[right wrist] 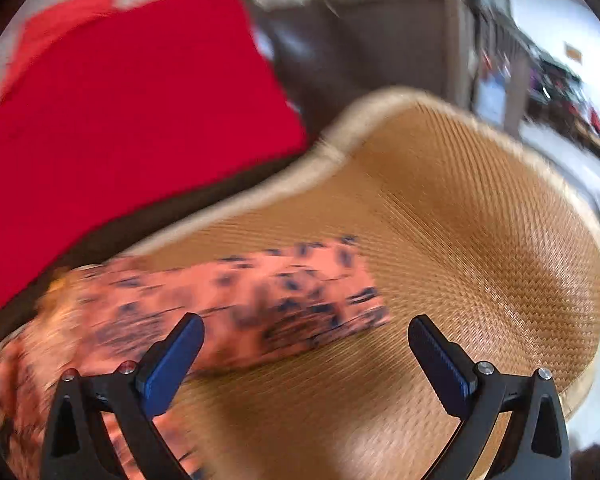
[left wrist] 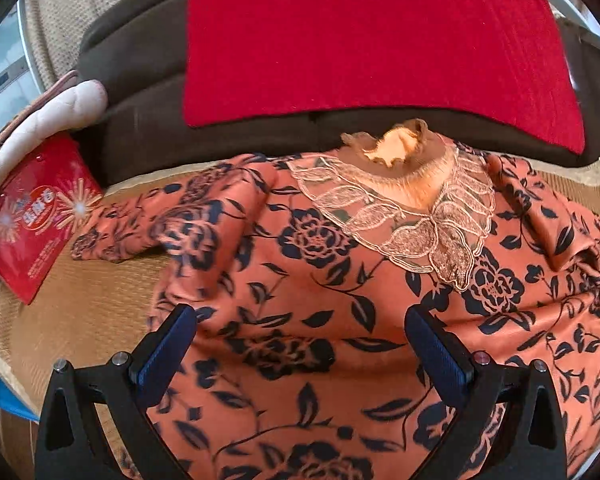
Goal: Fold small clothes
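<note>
An orange blouse with dark blue flowers lies spread face up on a woven mat. It has a lace collar at the far side. My left gripper is open and empty, just above the blouse's chest. One sleeve lies out to the left. In the right wrist view the other sleeve lies stretched out on the mat. My right gripper is open and empty over the sleeve's end and the mat. This view is blurred.
A red cloth lies on a dark brown sofa back behind the mat; it also shows in the right wrist view. A red printed bag and a white padded cushion sit at the left.
</note>
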`<state>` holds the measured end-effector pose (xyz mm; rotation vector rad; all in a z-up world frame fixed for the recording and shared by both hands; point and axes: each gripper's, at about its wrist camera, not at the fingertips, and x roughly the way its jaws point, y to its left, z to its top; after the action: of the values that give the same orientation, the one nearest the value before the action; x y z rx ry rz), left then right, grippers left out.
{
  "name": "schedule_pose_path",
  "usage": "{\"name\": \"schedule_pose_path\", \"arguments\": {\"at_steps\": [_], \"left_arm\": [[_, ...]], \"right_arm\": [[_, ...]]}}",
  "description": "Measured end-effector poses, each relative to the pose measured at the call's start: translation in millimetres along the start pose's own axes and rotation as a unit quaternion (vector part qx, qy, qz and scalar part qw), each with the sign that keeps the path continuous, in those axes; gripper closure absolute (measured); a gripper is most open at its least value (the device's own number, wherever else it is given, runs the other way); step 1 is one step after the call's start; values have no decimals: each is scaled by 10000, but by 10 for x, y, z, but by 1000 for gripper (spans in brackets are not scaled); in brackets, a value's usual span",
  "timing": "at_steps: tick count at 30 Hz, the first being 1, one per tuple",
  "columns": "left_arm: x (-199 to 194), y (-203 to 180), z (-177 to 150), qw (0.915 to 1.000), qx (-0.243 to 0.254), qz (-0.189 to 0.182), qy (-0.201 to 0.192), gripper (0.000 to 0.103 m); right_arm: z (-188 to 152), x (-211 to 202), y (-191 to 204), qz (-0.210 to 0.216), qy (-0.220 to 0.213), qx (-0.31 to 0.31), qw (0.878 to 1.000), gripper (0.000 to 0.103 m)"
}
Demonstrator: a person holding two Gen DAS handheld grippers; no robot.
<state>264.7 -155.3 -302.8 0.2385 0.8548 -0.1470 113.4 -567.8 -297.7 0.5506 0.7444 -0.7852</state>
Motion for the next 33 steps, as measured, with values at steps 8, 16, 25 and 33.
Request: {"name": "schedule_pose_path", "arguments": {"at_steps": [8,16,25,33], "left_arm": [[125,102,104,9998,-179,-25,-37,0],[91,280,215,9975,-528,288,-375,0],[-75,928,289,9789,-1483,1131,-831,0],[-175,1694,186,9504,-2310,1844,-967,0]], "right_arm": [[166,1015,-94,-621,1001,408,9922,3],[139,880,274,-146,499,-86,9986,88],[185,60,874,1817,-202,364,9825,91],[130,-771,2460,3766,-169,-518,9248,89]]}}
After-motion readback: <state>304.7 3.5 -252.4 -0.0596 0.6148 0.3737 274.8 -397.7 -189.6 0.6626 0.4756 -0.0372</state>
